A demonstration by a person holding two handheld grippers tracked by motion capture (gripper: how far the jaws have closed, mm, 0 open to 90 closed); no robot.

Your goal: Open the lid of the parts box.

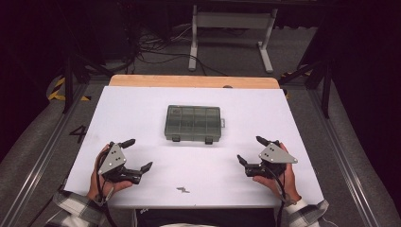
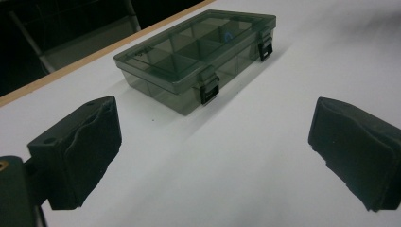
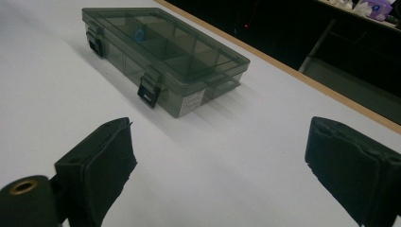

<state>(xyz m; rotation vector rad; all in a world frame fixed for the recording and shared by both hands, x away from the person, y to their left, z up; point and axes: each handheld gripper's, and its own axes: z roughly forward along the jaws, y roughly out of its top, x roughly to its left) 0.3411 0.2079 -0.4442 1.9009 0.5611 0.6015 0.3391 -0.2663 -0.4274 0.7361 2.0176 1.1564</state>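
Blue bit inside closed box

A lab: floor cables, hazard tape, a white table.

Both hands rest low at the near edge, each holding a gripper. The left gripper and the right gripper point inward and forward — jaws spread wide, nothing between them.

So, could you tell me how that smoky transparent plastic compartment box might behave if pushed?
The smoky transparent plastic compartment box looks rigid and mostly empty, so probably light. Lying flat and low on the smooth white table, it would likely slide, not tip.
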